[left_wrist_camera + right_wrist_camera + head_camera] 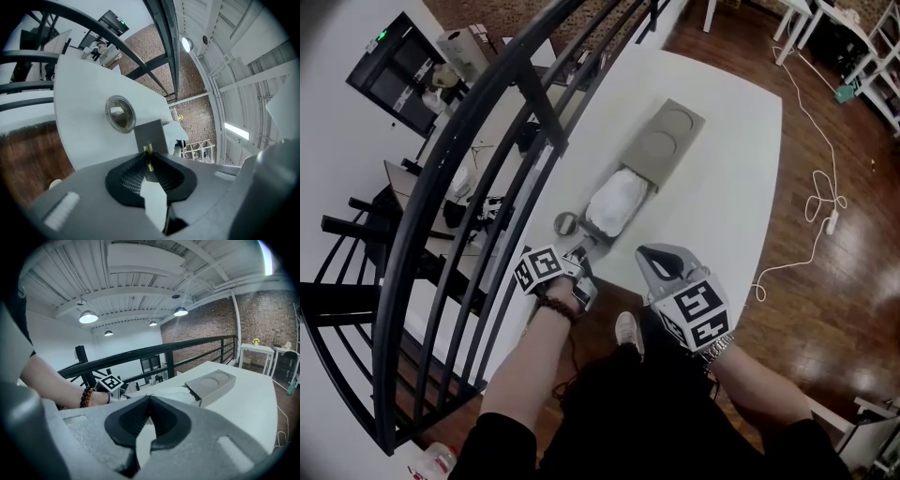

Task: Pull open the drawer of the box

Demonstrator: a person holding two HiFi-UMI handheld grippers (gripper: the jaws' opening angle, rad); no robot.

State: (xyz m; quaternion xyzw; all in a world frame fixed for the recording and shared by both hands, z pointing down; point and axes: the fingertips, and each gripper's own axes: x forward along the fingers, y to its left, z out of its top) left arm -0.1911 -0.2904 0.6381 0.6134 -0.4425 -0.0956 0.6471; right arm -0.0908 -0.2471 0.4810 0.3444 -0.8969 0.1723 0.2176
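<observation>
A grey box (667, 141) with two round hollows on top lies on the white table (727, 202). Its drawer (614, 206) stands pulled out toward me, filled with something white and crumpled (174, 393). My left gripper (581, 251) is at the drawer's front panel (151, 136), shut on the small brass handle (148, 151). My right gripper (654, 260) hovers beside it at the table's near edge, shut with nothing in it. The box (212, 382) shows ahead of it in the right gripper view.
A round ring-shaped object (566, 223) lies on the table just left of the drawer (120, 114). A black metal railing (487, 178) runs along the table's left side. A white cable (811, 202) trails over the wooden floor on the right.
</observation>
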